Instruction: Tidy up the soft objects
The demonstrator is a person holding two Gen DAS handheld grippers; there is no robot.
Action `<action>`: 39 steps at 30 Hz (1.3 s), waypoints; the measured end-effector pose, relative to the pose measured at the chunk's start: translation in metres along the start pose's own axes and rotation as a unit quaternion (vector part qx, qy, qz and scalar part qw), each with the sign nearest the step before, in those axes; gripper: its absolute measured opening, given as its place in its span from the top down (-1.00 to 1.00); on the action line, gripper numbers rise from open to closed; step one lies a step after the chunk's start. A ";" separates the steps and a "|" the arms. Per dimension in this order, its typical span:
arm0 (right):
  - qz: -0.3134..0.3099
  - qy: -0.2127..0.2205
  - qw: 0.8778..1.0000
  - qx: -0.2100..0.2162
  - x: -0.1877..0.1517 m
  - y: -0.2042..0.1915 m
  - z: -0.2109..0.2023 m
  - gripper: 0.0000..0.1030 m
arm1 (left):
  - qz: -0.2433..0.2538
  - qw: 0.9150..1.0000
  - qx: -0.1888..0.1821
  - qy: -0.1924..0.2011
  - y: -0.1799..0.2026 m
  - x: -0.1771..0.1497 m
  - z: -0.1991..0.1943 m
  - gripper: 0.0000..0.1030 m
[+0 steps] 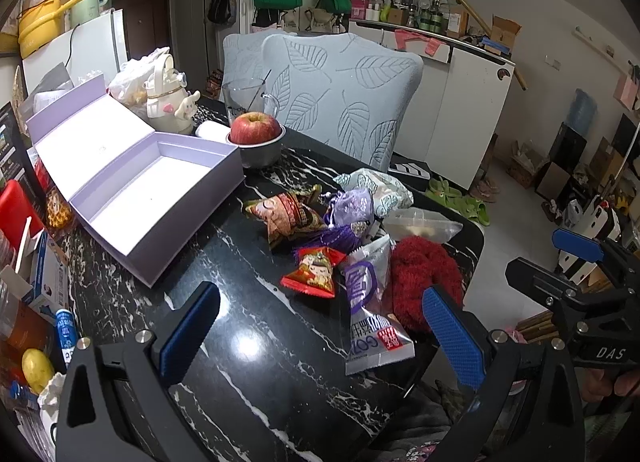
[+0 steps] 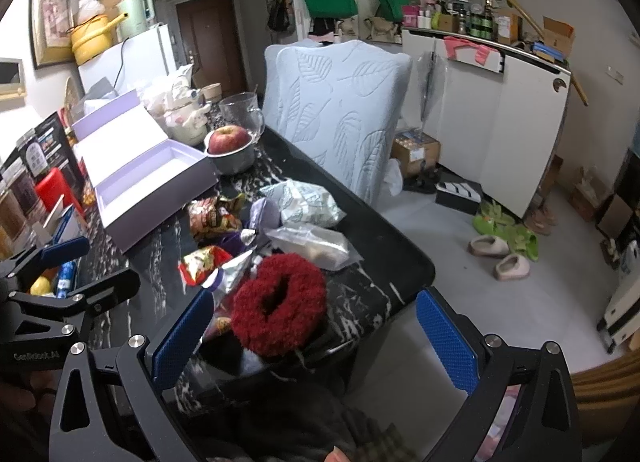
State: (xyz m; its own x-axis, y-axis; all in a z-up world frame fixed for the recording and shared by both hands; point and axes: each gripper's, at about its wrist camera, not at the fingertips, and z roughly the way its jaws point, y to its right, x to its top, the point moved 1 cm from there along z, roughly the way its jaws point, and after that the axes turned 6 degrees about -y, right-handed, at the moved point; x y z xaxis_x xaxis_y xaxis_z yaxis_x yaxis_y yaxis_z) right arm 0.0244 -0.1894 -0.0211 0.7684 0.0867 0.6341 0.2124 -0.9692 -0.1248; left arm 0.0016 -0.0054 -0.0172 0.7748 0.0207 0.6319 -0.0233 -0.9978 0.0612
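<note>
Left gripper hangs above the black marble-patterned table, blue pads spread wide, nothing between them. Right gripper likewise spread, empty, above the table's near corner. Fluffy dark-red knitted ring lies just ahead of the right gripper, touching a silver-and-purple foil packet. Red printed snack pouch and purple drawstring sachet lie beside it. Open lilac cardboard box sits left of the pile, well apart.
</note>
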 end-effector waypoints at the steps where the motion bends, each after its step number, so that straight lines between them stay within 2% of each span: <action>1: 0.000 -0.001 1.000 0.001 -0.001 0.000 0.000 -1.00 | -0.001 1.000 -0.001 -0.001 0.000 -0.002 0.000 -1.00; 14: -0.007 -0.010 1.000 0.023 -0.015 -0.004 0.011 -1.00 | -0.013 1.000 -0.013 -0.017 -0.003 -0.026 0.011 -1.00; 24: -0.012 -0.012 0.999 0.045 -0.020 -0.010 0.040 -1.00 | -0.035 0.999 -0.021 -0.025 -0.018 -0.041 0.023 -1.00; 29: -0.012 -0.022 0.999 0.042 -0.015 -0.011 0.060 -1.00 | -0.052 0.998 -0.030 -0.034 -0.027 -0.044 0.031 -1.00; 39: -0.016 -0.047 0.996 0.073 -0.008 -0.014 0.096 -0.99 | -0.077 0.996 -0.024 -0.044 -0.033 -0.036 0.046 -1.00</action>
State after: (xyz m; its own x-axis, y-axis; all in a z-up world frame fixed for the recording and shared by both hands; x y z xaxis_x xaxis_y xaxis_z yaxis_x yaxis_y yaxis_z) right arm 0.0735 -0.1543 -0.0977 0.8115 0.1445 0.5662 0.3174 -0.9225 -0.2195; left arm 0.0036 0.0244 -0.0770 0.8243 0.1663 0.5412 0.0720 -0.9789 0.1910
